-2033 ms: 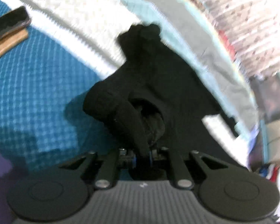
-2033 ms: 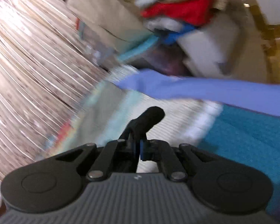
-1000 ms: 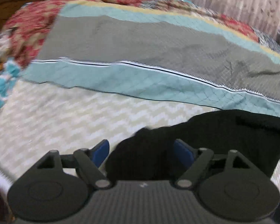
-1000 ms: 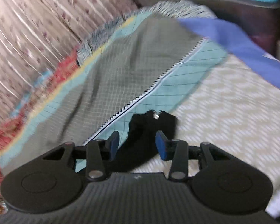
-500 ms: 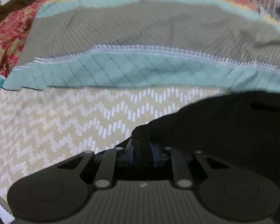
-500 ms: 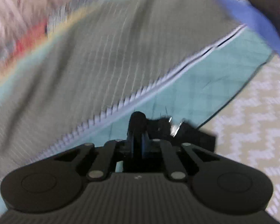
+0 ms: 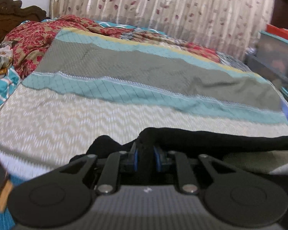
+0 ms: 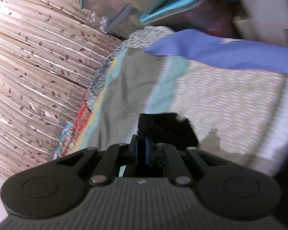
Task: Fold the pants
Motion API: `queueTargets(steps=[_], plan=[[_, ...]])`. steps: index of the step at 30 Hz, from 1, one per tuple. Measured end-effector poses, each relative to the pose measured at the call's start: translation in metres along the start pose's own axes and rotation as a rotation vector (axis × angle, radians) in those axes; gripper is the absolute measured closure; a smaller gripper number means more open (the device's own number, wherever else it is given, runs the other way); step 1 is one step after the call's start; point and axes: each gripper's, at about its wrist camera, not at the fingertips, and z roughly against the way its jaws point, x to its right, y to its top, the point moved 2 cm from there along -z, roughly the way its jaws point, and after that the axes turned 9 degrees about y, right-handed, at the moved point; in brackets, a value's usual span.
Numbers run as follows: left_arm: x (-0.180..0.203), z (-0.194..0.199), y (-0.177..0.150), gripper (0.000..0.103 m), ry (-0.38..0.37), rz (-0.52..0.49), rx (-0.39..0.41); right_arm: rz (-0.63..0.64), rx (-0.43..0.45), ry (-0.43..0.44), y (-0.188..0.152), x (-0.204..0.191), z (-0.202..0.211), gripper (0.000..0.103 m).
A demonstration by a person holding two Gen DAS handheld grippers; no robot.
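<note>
Black pants [image 7: 220, 139]: dark, soft, matte fabric; one edge drawn out in a long band across the bed toward the right of the left wrist view, lifted slightly over the zigzag-patterned bedspread [image 7: 67, 115]; in the right wrist view, a bunched black end [image 8: 169, 128] standing up between the pads; left gripper [image 7: 145, 158]: blue pads clamped on a fold of the pants; right gripper [image 8: 141, 151]: pads pinched together on the fabric; beyond: teal-and-grey quilt [image 7: 144, 71]; red floral cloth [image 7: 34, 36]; beige leaf-print curtain [image 7: 163, 5]; periwinkle sheet [image 8: 230, 51], blurred.
</note>
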Motion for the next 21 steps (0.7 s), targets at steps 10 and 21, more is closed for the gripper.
queueTargets(steps=[10,21], plan=[[0.017,0.068,-0.108,0.088,-0.034,-0.088,-0.069,-0.224,0.078,-0.095,-0.024,0.123,0.115,0.094],[0.030,0.087,-0.168,0.071,-0.024,-0.162,-0.164,-0.265,0.205,-0.249,-0.040,0.183,0.168,0.066]])
